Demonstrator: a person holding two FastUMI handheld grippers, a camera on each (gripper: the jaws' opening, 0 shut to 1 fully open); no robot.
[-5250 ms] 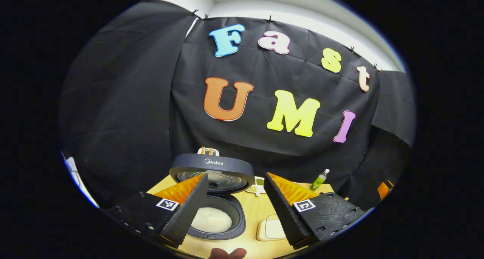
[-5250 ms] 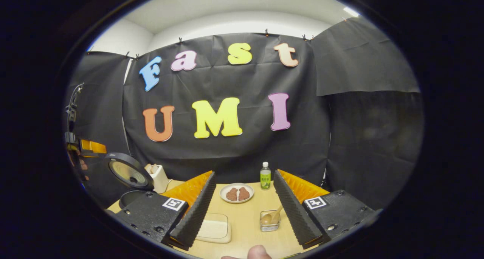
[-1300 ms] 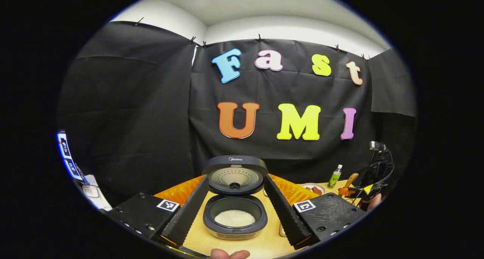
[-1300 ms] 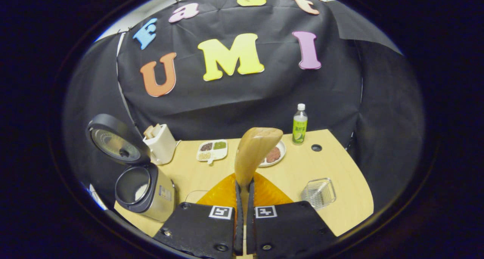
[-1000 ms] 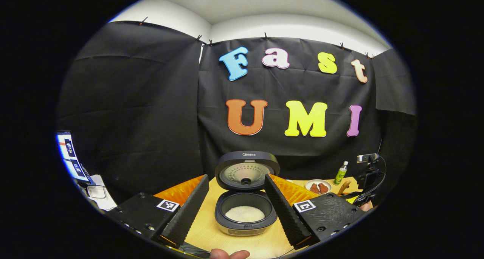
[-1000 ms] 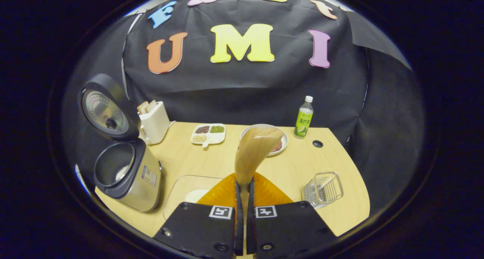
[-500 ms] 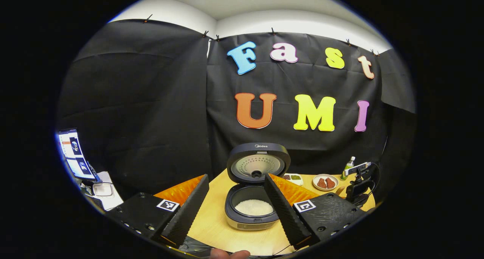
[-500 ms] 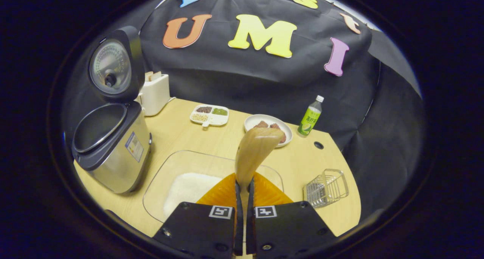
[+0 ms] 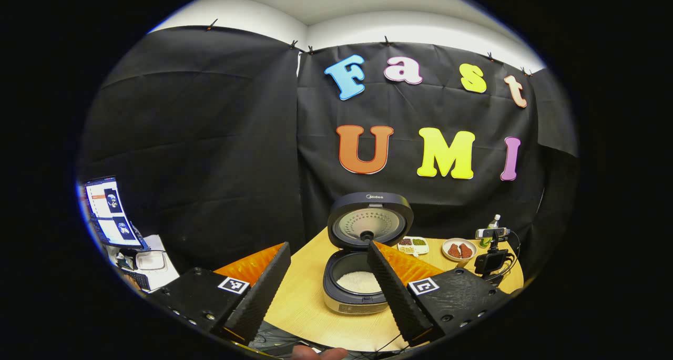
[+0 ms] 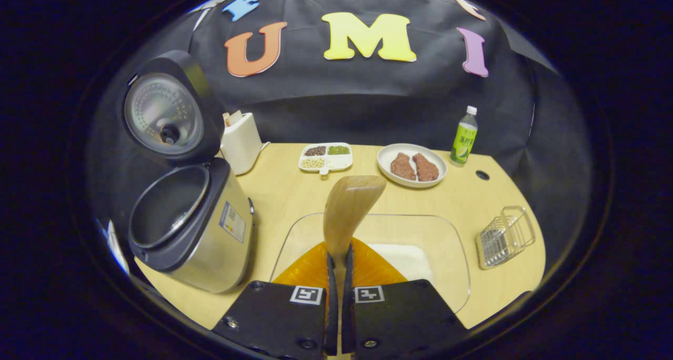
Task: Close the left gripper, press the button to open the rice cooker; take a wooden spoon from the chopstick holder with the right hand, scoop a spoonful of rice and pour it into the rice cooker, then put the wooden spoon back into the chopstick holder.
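Observation:
My right gripper is shut on the handle of the wooden spoon, whose bowl points forward above the glass tray. White rice lies in the tray. The rice cooker stands open to the left, lid upright. The wire chopstick holder sits at the right edge. In the left gripper view my left gripper is open and holds nothing, set back from the open rice cooker, which has rice in its pot.
A white toaster, a compartment dish, a plate of meat and a green bottle line the back of the wooden table. A monitor stands off the table's left side.
The right gripper, open earlier, now grips the spoon and has swung over the glass tray. The left gripper has drawn back and left from the cooker, staying open.

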